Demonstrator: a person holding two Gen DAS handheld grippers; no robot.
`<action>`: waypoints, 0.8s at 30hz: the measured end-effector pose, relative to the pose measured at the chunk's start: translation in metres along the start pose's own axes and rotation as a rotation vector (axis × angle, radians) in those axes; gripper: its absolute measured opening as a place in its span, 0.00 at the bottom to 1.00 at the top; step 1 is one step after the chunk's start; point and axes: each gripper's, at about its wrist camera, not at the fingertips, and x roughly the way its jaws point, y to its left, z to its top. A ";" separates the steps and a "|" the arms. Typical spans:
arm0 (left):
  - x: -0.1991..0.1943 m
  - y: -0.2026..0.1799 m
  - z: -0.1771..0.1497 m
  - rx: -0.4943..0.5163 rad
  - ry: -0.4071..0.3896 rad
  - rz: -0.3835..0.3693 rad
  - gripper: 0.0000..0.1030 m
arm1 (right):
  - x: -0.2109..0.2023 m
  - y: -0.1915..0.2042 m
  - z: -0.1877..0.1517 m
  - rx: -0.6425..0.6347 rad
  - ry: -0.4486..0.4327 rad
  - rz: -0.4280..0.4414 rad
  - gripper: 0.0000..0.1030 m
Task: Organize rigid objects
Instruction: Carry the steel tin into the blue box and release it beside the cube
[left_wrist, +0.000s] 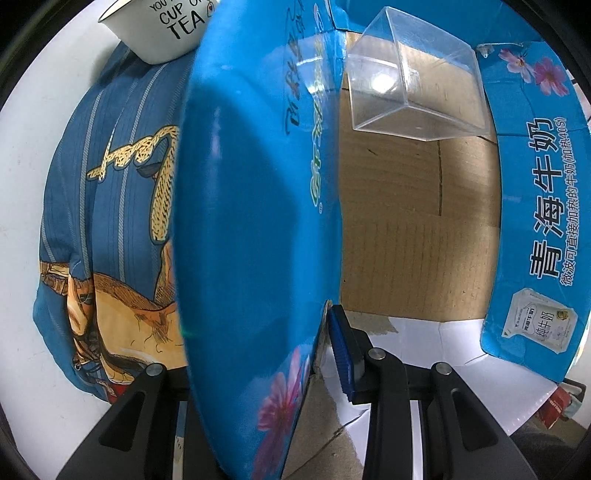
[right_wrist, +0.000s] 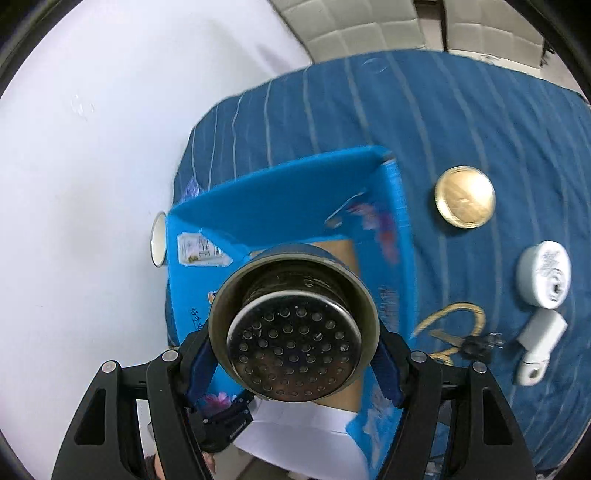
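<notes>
My left gripper (left_wrist: 314, 332) is shut on the left wall flap of the blue milk carton box (left_wrist: 258, 206). A clear plastic box (left_wrist: 413, 85) lies inside on the cardboard floor at the far end. My right gripper (right_wrist: 295, 354) is shut on a round metal tin with a perforated lid (right_wrist: 293, 332) and holds it above the same blue box (right_wrist: 288, 195). A white mug (left_wrist: 162, 26) printed "CUP OF TEA" stands beyond the box on the blue bedspread.
In the right wrist view, right of the box on the bedspread (right_wrist: 461, 122) lie a gold round lid (right_wrist: 465, 195), a white round container (right_wrist: 543, 273), a white plastic piece (right_wrist: 539, 343) and a small black plug (right_wrist: 476, 345). A white wall (right_wrist: 92, 166) is at left.
</notes>
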 end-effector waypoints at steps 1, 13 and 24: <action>0.000 0.001 0.000 -0.001 0.000 -0.001 0.31 | 0.009 0.005 0.000 -0.005 0.007 -0.013 0.71; 0.000 0.008 0.001 -0.003 0.000 -0.012 0.31 | 0.087 0.013 0.016 -0.015 0.071 -0.152 0.71; 0.002 0.009 0.001 0.008 -0.001 -0.010 0.31 | 0.113 0.013 0.031 0.015 0.097 -0.192 0.72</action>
